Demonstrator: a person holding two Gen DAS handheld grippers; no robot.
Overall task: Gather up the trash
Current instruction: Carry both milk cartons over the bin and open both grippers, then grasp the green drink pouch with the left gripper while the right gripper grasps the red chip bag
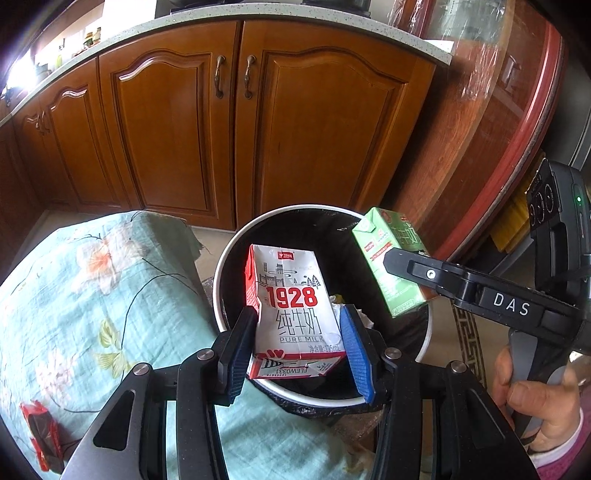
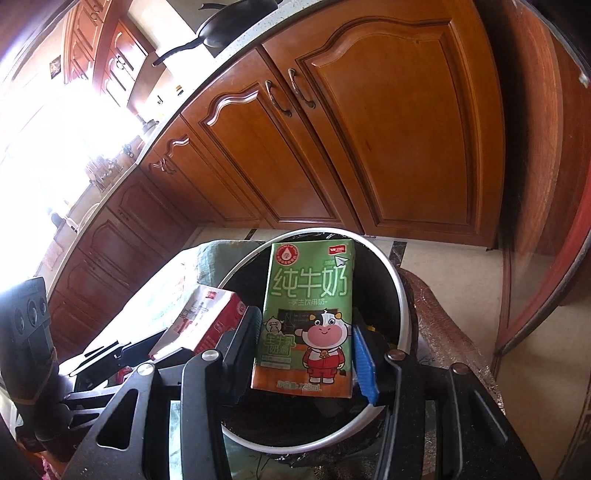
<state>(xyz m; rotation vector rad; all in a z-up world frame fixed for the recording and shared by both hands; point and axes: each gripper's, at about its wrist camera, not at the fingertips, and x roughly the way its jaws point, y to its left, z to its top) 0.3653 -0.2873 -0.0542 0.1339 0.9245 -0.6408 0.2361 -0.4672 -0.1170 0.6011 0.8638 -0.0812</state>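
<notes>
**Two milk cartons held above the trash bin**

At the lower centre of the left wrist view, the left gripper (image 1: 301,332) is seen part-way closed on a red and white milk carton (image 1: 291,306), whose sides are pressed by the blue pads (image 1: 355,354). The carton is held over the open mouth of a white-rimmed trash bin (image 1: 236,247) lined with a black bag; crumpled paper is visible inside, beside the carton. To the right of the frame, the right gripper (image 1: 391,266) is seen from the side, gripped by a hand (image 1: 535,402) at the lower right, and a green milk carton (image 1: 391,258) is held in it above the bin's right edge. A floral cloth (image 1: 92,288) covers the surface at the left, with a red wrapper (image 1: 40,435) lying on it in the lower left corner. Wooden cabinet doors (image 1: 236,122) fill the upper half.

Centre frame in the right wrist view, the green milk carton (image 2: 306,321) is clamped upright between the half-closed fingers of the right gripper (image 2: 306,343), above the trash bin (image 2: 402,295). At the left, the red and white milk carton (image 2: 207,321) is seen in the left gripper (image 2: 122,354), near the bin's left rim. A black pan (image 2: 229,26) rests on the counter at the top, above the wooden cabinet doors (image 2: 369,129).
</notes>
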